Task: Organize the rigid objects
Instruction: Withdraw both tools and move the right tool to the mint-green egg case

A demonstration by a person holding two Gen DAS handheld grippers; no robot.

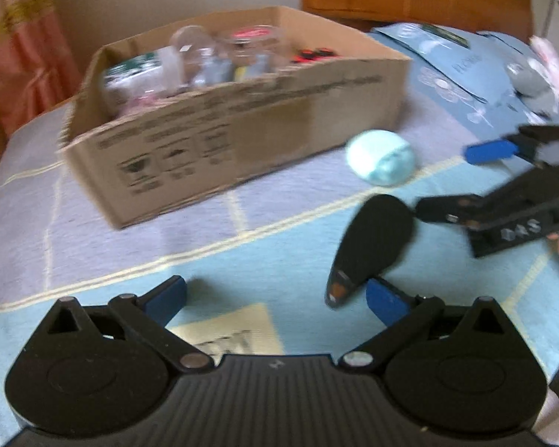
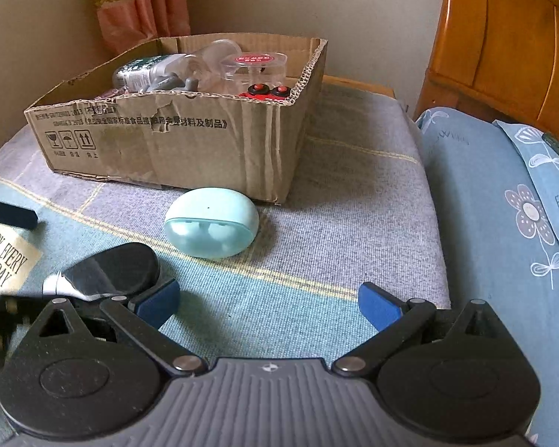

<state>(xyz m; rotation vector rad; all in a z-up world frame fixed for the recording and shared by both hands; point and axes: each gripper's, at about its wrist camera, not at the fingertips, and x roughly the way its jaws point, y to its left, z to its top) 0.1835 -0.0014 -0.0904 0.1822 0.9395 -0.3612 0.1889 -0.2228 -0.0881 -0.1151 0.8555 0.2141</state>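
Cardboard box [image 2: 175, 141] at twelve o'clock already holds several items, while the mint earbud case [image 2: 211, 223] and black oval object [image 2: 115, 272] lie on the bed, both the left gripper [image 1: 275, 298] and right gripper [image 2: 268, 301] wide open and empty.

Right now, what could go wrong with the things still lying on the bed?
The mint earbud case is round and smooth, so it might slip from the fingers or roll on the soft blanket. The glossy black object lies close beside the open right gripper, which might knock it. The cardboard box looks crowded already.

Box [image 1: 242, 130] print blurred, left wrist view.
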